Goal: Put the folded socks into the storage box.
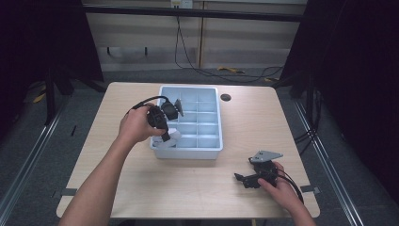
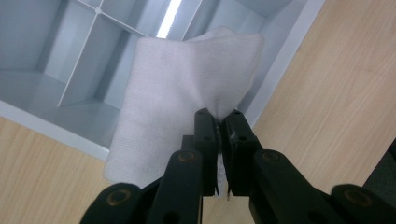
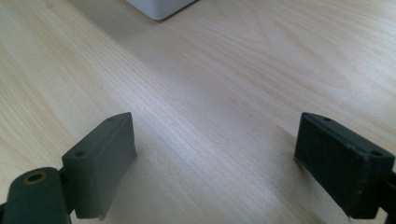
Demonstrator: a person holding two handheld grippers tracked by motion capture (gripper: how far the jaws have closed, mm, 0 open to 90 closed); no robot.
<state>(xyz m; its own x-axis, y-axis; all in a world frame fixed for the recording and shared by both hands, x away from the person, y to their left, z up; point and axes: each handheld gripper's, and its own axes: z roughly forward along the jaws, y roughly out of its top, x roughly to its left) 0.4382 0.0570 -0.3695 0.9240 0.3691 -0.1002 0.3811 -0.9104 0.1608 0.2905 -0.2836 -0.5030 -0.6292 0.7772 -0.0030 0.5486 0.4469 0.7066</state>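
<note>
Tray (image 1: 207, 151): divided, compartments bare
Left gripper (image 2: 218, 122): pinching white cloth (image 2: 177, 93) over tray's near-left corner
Right gripper (image 3: 215, 163): spread, on desk (image 3: 224, 84) right of tray

text: none legible | labels: none | brands: none | numbers: none | signs: none | checked: white cloth (image 2: 187, 93), grey divided tray (image 1: 209, 149), tabletop (image 1: 188, 188), both grippers' black jaws | result: no lettering can be read in the high view or either gripper view
</note>
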